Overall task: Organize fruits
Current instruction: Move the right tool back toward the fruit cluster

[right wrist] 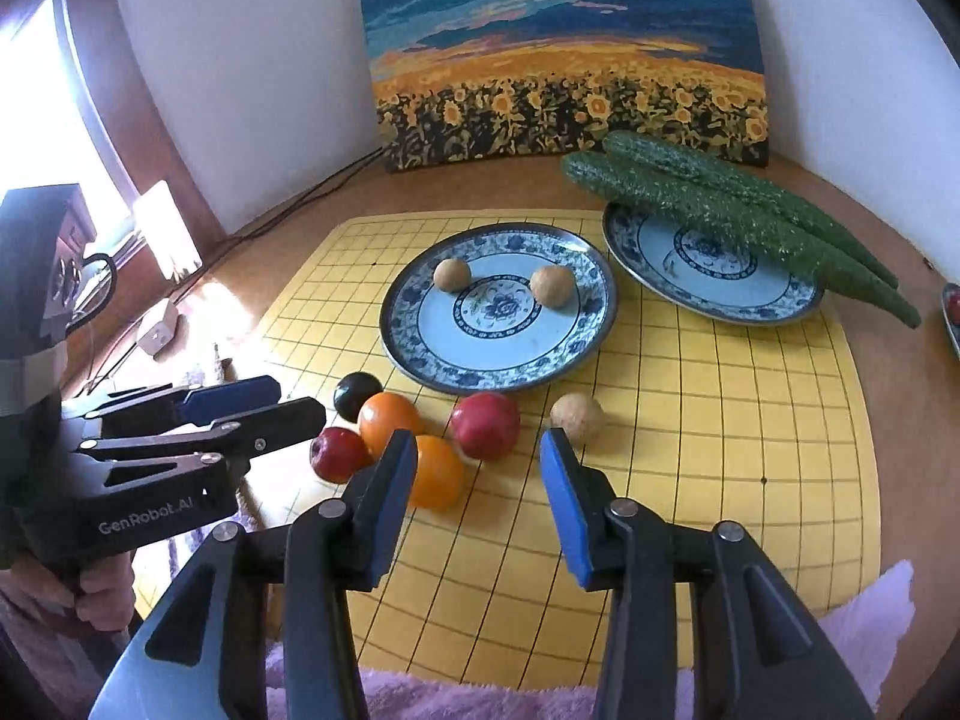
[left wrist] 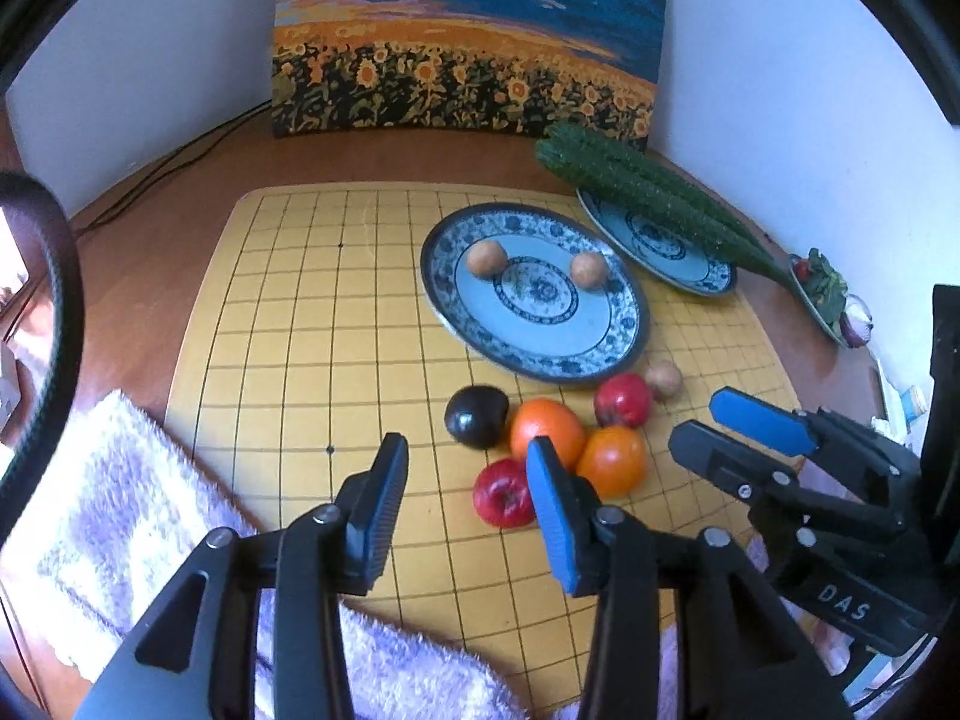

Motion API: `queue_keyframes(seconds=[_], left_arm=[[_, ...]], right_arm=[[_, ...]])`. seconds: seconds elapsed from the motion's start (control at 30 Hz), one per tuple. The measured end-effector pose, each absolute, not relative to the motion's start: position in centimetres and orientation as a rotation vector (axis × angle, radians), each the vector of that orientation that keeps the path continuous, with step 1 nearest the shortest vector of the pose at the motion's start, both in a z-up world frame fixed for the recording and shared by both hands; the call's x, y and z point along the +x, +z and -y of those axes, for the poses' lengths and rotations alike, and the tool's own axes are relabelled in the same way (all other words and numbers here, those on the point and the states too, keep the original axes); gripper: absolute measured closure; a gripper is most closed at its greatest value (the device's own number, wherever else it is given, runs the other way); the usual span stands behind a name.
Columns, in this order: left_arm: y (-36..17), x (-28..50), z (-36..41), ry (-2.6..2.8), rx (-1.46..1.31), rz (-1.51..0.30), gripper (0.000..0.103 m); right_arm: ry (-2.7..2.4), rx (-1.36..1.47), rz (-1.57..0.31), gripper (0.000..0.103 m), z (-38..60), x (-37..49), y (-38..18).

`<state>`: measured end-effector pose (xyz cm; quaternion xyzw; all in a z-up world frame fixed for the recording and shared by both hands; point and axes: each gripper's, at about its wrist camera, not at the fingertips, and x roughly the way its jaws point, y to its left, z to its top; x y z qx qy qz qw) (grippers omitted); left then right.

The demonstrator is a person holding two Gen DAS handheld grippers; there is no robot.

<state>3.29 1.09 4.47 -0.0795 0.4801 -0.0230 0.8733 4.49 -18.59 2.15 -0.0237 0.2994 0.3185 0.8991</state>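
Note:
A blue-patterned plate [left wrist: 540,354] [right wrist: 420,354] on the yellow grid board holds two brown round fruits [left wrist: 486,258] [right wrist: 451,274]. In front of it lie a dark plum [left wrist: 477,417] [right wrist: 357,393], two oranges [left wrist: 546,429] [right wrist: 390,417], two red apples [left wrist: 503,495] [right wrist: 485,425] and one more brown fruit [left wrist: 663,380] [right wrist: 577,417]. A second plate [left wrist: 690,267] [right wrist: 690,294] carries two cucumbers [left wrist: 648,192] [right wrist: 738,216]. My left gripper [left wrist: 465,504] [right wrist: 264,402] is open and empty just in front of the pile. My right gripper [right wrist: 477,492] [left wrist: 714,426] is open and empty near the pile's right.
The yellow grid board [left wrist: 300,330] [right wrist: 750,420] lies on a wooden table. A sunflower painting [left wrist: 468,42] [right wrist: 564,54] leans on the back wall. A fluffy lilac towel [left wrist: 120,516] [right wrist: 480,696] lies at the near edge. A small dish of greens [left wrist: 825,294] sits far right.

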Motion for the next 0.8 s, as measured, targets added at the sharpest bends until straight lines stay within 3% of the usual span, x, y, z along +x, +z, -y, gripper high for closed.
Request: queue_keyframes(seconds=[0.8], left_arm=[[3.0, 1.5, 0.3, -0.107, -0.155, -1.010, 0.056]], right_arm=[[0.612, -0.020, -0.675, 0.059, 19.8, 4.2, -0.5]])
